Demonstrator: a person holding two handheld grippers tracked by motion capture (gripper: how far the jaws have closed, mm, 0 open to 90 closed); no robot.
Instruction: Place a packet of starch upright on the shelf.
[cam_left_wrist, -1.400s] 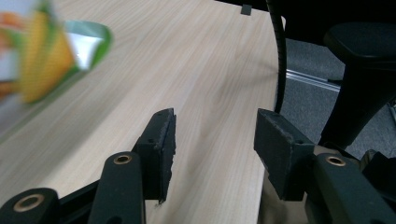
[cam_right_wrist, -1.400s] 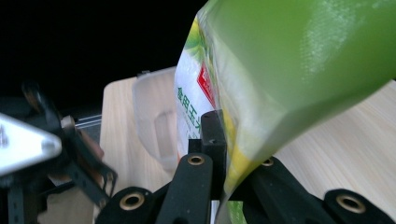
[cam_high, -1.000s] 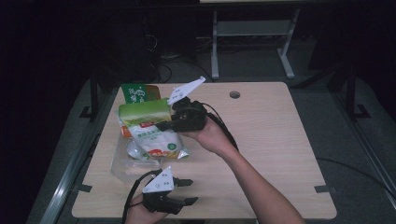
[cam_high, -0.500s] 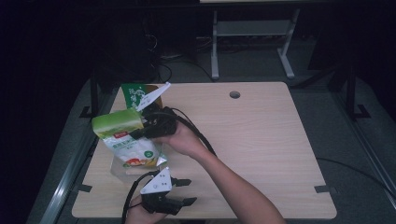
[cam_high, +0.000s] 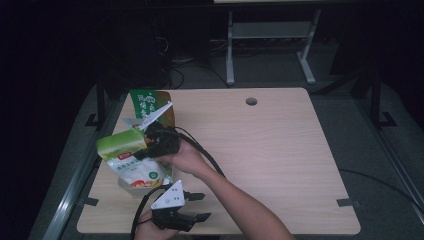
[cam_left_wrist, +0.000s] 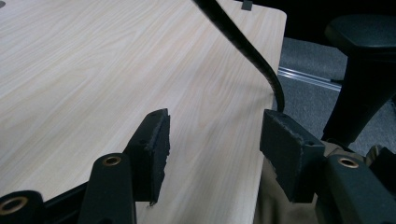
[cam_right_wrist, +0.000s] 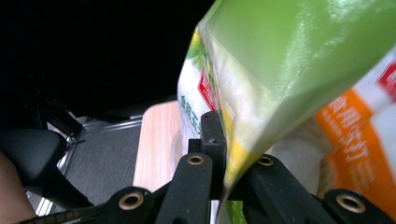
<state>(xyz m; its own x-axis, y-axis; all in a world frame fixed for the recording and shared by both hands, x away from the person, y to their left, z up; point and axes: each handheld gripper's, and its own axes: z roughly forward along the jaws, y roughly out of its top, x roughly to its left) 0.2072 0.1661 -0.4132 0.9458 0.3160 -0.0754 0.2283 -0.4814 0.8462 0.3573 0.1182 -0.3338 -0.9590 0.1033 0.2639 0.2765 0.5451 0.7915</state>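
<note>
A snack bag (cam_high: 129, 162) with a green top and a white and orange front hangs over the table's left side. My right gripper (cam_high: 142, 150) is shut on its edge, with the hand reaching in from the lower right. In the right gripper view the jaws (cam_right_wrist: 219, 135) pinch the bag (cam_right_wrist: 303, 60) at its seam. My left gripper (cam_high: 204, 206) rests at the table's front edge, pointing right, open. Its pads (cam_left_wrist: 154, 144) stand apart over bare wood with nothing between them.
A dark green pouch (cam_high: 148, 102) stands at the back left of the wooden table (cam_high: 280, 150). Clear plastic (cam_high: 126, 184) lies beneath the held bag. A black cable (cam_left_wrist: 243, 42) crosses the table (cam_left_wrist: 93, 70) near its edge. A black chair (cam_left_wrist: 364, 56) stands beside it.
My right gripper has carried the snack bag left and down, toward the table's left edge. The left gripper has stayed in place at the front edge.
</note>
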